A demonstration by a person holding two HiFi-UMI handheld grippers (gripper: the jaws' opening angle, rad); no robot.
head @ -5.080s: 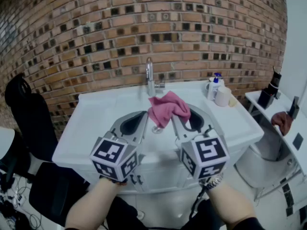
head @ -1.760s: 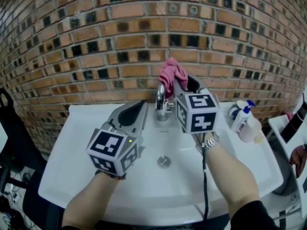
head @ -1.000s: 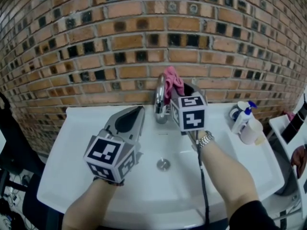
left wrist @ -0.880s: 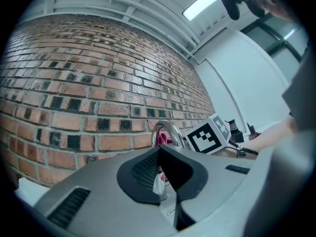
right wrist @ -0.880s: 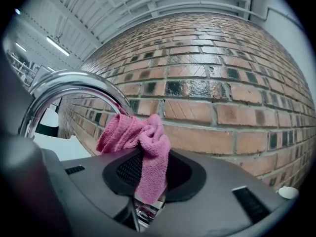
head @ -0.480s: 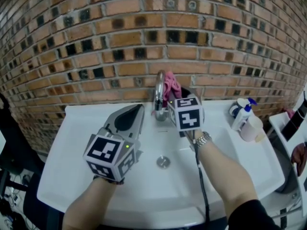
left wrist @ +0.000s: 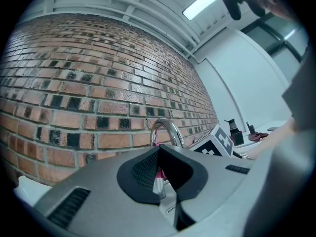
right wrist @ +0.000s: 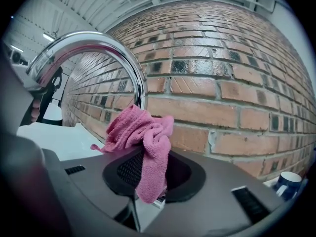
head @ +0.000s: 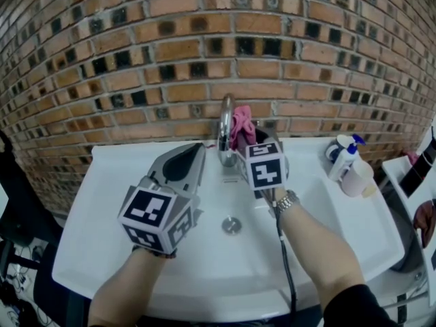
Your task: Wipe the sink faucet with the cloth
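Note:
The chrome faucet (head: 225,131) rises at the back of the white sink (head: 122,182). A pink cloth (head: 241,127) bunches against the faucet's right side, and my right gripper (head: 249,140) is shut on it; its jaws have just been closing a little on the fabric. In the right gripper view the cloth (right wrist: 143,137) hangs out of the jaws of that gripper (right wrist: 153,181) under the faucet's arch (right wrist: 94,46). My left gripper (head: 196,152) hovers left of the faucet, shut and holding nothing. From the left gripper (left wrist: 159,154) the spout (left wrist: 165,127) stands just ahead.
The drain (head: 231,225) lies in the basin below both grippers. A pump bottle (head: 344,157) and a white cup (head: 359,181) stand on the sink's right rim. The brick wall (head: 136,60) is close behind the faucet. A dark chair (head: 17,210) sits at far left.
My right gripper has sunk with the cloth along the faucet's right side, from near the top of the arch toward its base. The left gripper has stayed where it was.

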